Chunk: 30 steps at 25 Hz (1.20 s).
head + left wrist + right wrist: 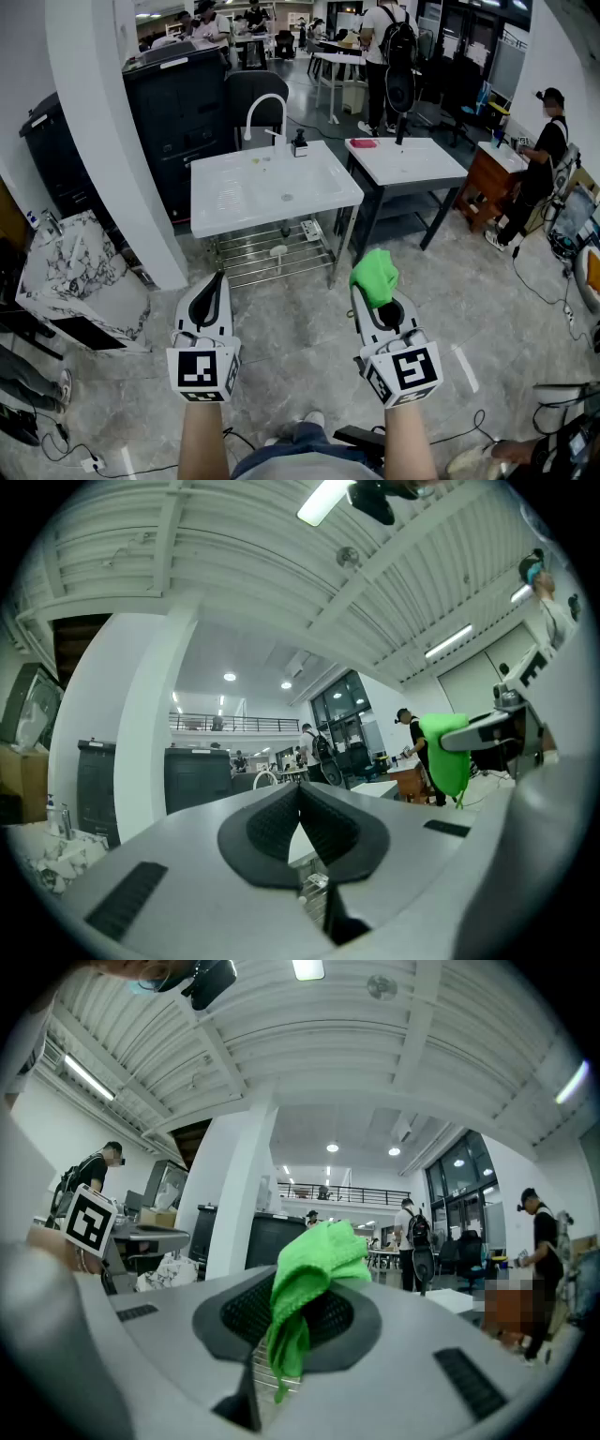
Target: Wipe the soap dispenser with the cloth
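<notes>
Landmark: the white sink table [225, 202], across the floor from the person, with a curved white faucet [265, 103] at its back edge
Soap dispenser: a small dark bottle [299, 143] on the sink table's back edge, just right of the faucet; it looks upright but is too small for detail
Cloth: bright green and bunched [376, 276], well short of the sink table and off its front right corner; one end stands up past the jaw tips and the other hangs down between them
Right gripper: [377, 302] clamped on the cloth, held about level and aimed toward the sink table
Left gripper: [218, 281] jaws pressed together with nothing between them, near level, well short of the sink table's front edge
Done: the cloth is in hand, which appears to be the only step complete
Left to do: walk up to the sink table, reach the dispenser at its back edge, and do all the wiping; cloth and dispenser are well apart
Progress: early, with nothing wiped as far as the views show
Likely need: the empty left gripper could steady the dispenser, since a light bottle may slide or tip under a wipe
Elsewhere: a second white table [403, 161] just right of the sink table, with people beyond it
</notes>
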{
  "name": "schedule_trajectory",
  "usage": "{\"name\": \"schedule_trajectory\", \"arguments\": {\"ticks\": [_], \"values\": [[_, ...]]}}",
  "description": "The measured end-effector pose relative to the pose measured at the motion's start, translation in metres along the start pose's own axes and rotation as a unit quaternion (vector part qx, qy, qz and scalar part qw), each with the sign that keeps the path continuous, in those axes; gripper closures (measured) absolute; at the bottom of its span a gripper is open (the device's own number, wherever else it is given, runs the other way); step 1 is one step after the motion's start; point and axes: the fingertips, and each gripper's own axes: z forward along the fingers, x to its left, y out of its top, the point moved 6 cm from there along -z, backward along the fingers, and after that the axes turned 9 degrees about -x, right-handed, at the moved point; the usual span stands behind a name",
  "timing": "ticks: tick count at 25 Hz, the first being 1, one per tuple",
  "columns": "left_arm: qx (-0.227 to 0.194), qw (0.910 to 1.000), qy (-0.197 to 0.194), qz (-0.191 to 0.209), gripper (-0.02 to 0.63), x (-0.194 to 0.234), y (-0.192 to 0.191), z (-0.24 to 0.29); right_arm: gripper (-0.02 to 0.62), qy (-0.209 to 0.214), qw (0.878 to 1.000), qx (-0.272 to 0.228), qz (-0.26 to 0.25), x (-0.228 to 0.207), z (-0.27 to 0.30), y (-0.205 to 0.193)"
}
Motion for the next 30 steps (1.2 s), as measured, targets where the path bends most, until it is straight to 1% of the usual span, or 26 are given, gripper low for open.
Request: {"name": "schedule_trajectory", "arguments": {"ticks": [4, 8, 12, 17, 20, 22, 24, 30], "values": [[0.006, 0.9999, -0.010, -0.001, 0.591, -0.008, 0.001, 0.015, 0.523, 0.002, 1.000, 0.003, 0.002, -0.014, 0.005, 0.001], [0.034, 0.9993, -0.011, -0.003, 0.592, -0.020, -0.010, 0.035, 0.525, 0.015, 1.000, 0.005, -0.008, -0.030, 0.017, -0.006], [0.028, 0.9995, 0.006, -0.011, 0.592, -0.031, -0.020, 0.050, 0.525, 0.031, 0.999, 0.009, -0.016, -0.047, 0.029, -0.017], [0.025, 0.9992, 0.003, -0.030, 0.591, -0.041, -0.027, 0.078, 0.523, 0.034, 0.999, -0.002, 0.006, -0.070, 0.045, -0.023], [0.010, 0.9989, -0.004, -0.045, 0.589, -0.042, -0.031, 0.104, 0.523, 0.042, 0.999, -0.005, 0.006, -0.083, 0.063, -0.029], [0.001, 0.9986, -0.010, -0.053, 0.567, -0.042, -0.035, 0.123, 0.523, 0.040, 0.999, -0.002, 0.003, -0.091, 0.078, -0.037], [-0.002, 0.9983, -0.018, -0.056, 0.529, -0.039, -0.043, 0.145, 0.523, 0.037, 0.999, 0.001, 0.005, -0.101, 0.096, -0.045], [-0.002, 0.9964, -0.038, -0.076, 0.525, -0.022, -0.078, 0.225, 0.523, 0.028, 1.000, 0.001, -0.005, -0.135, 0.170, -0.069]]}}
